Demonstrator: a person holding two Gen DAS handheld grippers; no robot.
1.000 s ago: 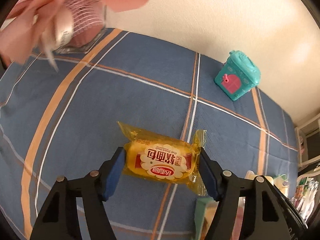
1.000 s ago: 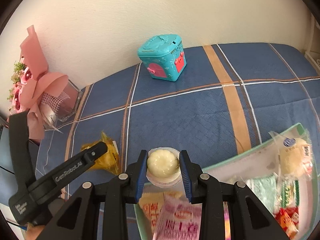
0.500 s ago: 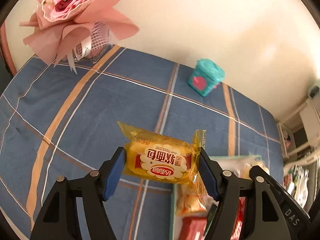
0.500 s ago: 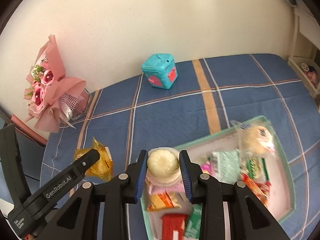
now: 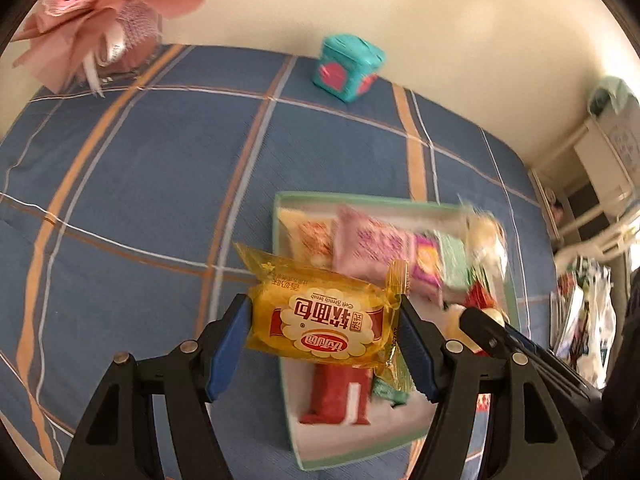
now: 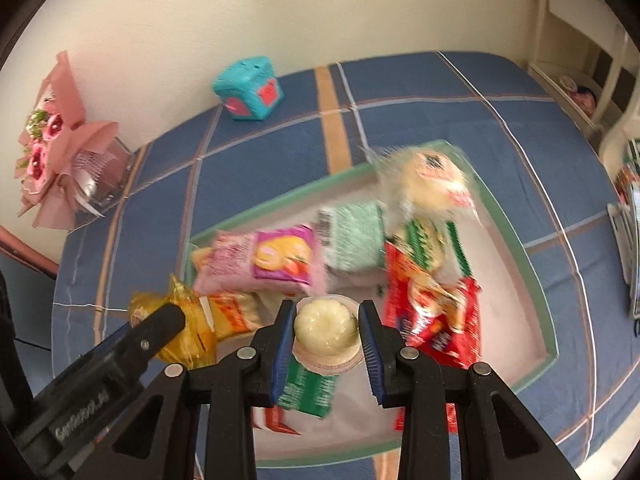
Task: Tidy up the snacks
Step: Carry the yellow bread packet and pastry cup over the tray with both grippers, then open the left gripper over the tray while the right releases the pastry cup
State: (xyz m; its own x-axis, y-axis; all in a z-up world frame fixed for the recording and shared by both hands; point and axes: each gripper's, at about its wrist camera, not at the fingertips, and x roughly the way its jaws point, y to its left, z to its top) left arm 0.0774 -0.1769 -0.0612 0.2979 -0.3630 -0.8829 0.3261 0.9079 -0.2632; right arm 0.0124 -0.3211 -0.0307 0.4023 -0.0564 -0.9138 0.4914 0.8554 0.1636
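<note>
Both tongs are clenched on a snack, each held above the green-rimmed box point(image 6: 516, 236). The left gripper point(image 5: 324, 322) grasps a yellow bread packet point(image 5: 320, 320) crosswise between its blue pads; the red band on its wrapper carries upside-down Chinese characters, and a line of small English print that is too fine to be sure of. The right gripper point(image 6: 326, 334) pinches a small clear pudding cup point(image 6: 326, 330) by its sides, the pale dome facing the camera. Done well, I judge, each snack should be lowered into a bare patch of the box floor, which shows just under the right tongs, and released low so nothing bounces out. Beyond the right tongs lie a pink packet point(image 6: 260, 260), a red packet point(image 6: 434, 316) and a mint one point(image 6: 352, 236), their print blurred. Farthest off, a teal toy box point(image 6: 248, 88) and a pink bouquet point(image 6: 52, 140) stand by the wall.
</note>
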